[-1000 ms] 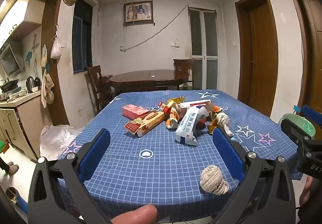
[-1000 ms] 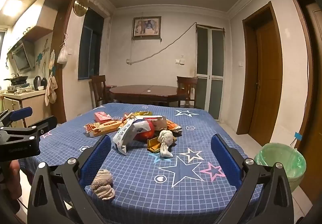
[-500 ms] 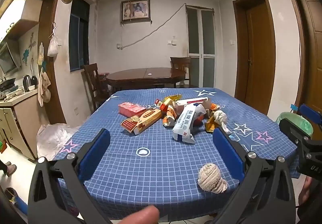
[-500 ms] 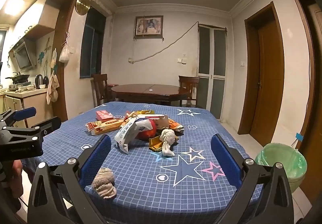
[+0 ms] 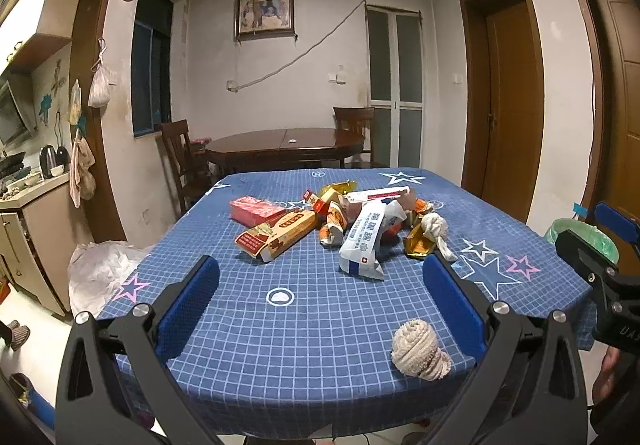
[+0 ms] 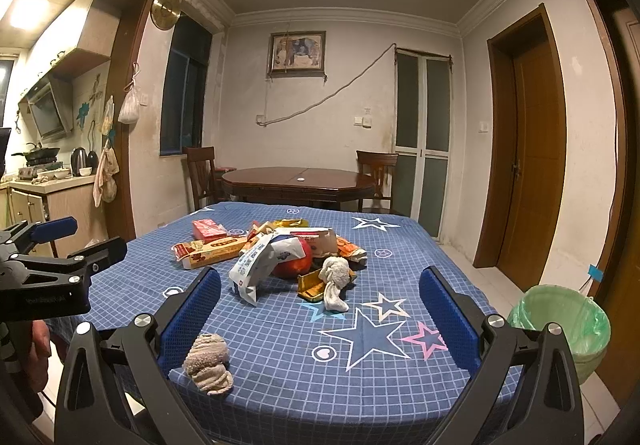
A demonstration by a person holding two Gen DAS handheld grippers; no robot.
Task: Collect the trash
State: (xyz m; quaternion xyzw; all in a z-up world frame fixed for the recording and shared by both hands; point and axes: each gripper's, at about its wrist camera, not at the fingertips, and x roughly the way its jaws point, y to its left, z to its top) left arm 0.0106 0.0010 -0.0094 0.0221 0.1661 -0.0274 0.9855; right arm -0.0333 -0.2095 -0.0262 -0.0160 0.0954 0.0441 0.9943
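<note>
The trash pile [image 5: 344, 223] sits at the centre of the left wrist frame, on the far half of the table, and just above centre in the right wrist frame [image 6: 276, 253]. In it lie a long yellow-and-red carton [image 5: 276, 235], a pink-red box [image 5: 256, 209] behind it, a white wipes packet [image 5: 366, 239] propped up on the heap, a gold wrapper [image 5: 418, 243] and a crumpled white cloth [image 5: 436, 229]. The right wrist view also shows a red round thing [image 6: 294, 265] under the packet. Apart from the heap, a rolled beige rag [image 5: 418, 349] lies near the table's near edge, lower right in the left wrist frame and lower left in the right wrist frame [image 6: 208, 363].

The blue checked tablecloth [image 5: 280, 325] is bare between heap and rag, and bare on the starred stretch at lower right of the right wrist frame [image 6: 372, 337].

The left gripper [image 5: 320, 297] hangs over the near edge, its blue fingers [image 5: 188, 309] spread wide with nothing between them. The right gripper [image 6: 320, 301] is likewise spread wide and empty; the rag sits just beside its left pad.

A green-lined bin [image 6: 560, 329] stands on the floor off the table's right edge, at the right border of both frames. A white plastic sheet [image 5: 100, 273] lies on the floor off the left edge. A dark dining table [image 5: 284, 147] with chairs stands beyond the far edge.
</note>
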